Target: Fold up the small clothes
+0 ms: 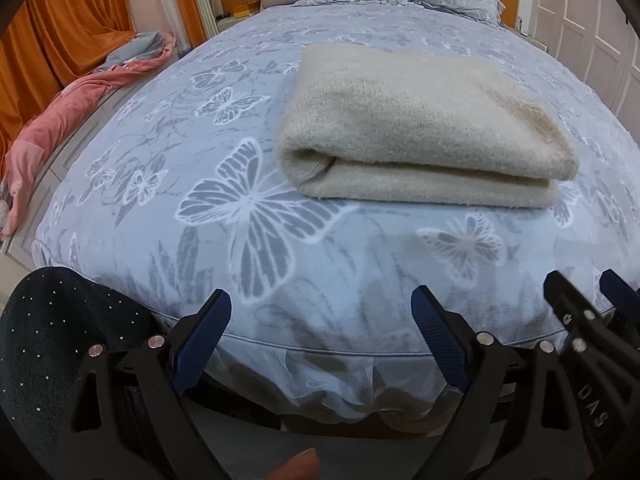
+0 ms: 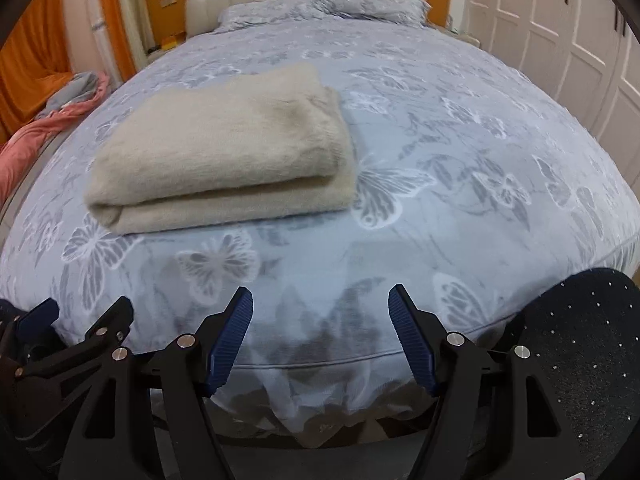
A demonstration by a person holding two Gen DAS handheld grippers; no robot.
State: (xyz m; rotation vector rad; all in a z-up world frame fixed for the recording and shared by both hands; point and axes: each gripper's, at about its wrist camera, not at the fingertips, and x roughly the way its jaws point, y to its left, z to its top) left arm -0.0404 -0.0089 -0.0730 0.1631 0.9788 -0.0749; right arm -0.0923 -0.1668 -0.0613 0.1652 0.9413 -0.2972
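Already the cream fuzzy knitted garment (image 1: pixel 420 128) lies folded into a thick oblong on the pale blue butterfly-printed bedcover (image 1: pixel 160 208), toward the foot edge of the bed and well clear of its side edges. Its long axis runs across the bed, parallel to that foot edge, with the rounded fold facing the grippers.

Both tools hang back over the foot edge, apart from the garment. The left gripper (image 1: pixel 320 320) has its blue ribbed pads spread wide with nothing between them; the right gripper (image 2: pixel 320 320) also stands parted and empty.

Seen from the left wrist, the garment sits ahead and slightly right; from the right wrist (image 2: pixel 224 148) it sits ahead and left, so it lies between the two hands, neither clearly nearer. The fold looks finished; any further half-fold would likely mean taking one short end and carrying it along the long axis.
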